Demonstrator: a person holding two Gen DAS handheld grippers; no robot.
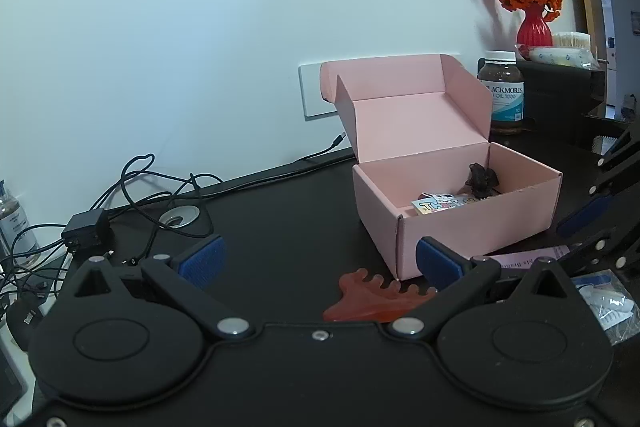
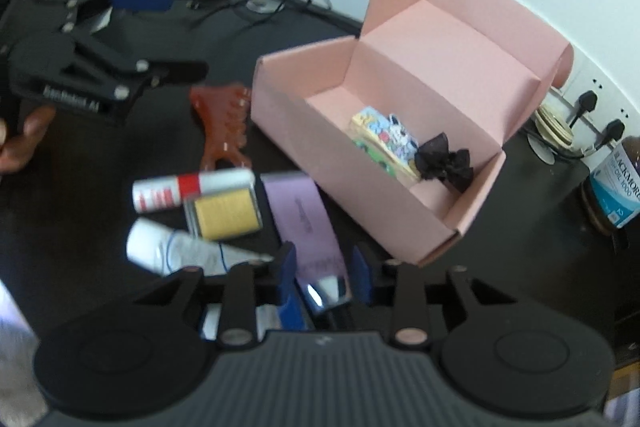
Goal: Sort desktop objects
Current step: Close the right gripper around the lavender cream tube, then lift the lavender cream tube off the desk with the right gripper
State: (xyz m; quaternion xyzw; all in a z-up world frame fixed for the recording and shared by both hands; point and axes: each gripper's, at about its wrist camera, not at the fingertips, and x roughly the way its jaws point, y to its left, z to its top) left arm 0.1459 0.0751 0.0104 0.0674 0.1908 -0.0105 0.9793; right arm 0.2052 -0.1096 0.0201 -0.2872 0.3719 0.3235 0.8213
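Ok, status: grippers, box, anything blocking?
Left gripper open, empty. Right gripper closing around purple tube, grip unconfirmed. Pink box open, partly filled. Red claw clip beside it; path clear.

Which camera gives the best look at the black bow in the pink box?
The right wrist view: it looks down into the pink box, showing the whole black bow. The left wrist view shows the bow partly behind the box's front wall.

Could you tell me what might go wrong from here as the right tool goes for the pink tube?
1. The right tool straddles only the silver end of the pink tube, so the tube may pivot or slip when lifted.
2. The tube lies right against the pink box, which a careless lift could nudge.
3. The open left tool hovers near the red comb, so the arms could collide.
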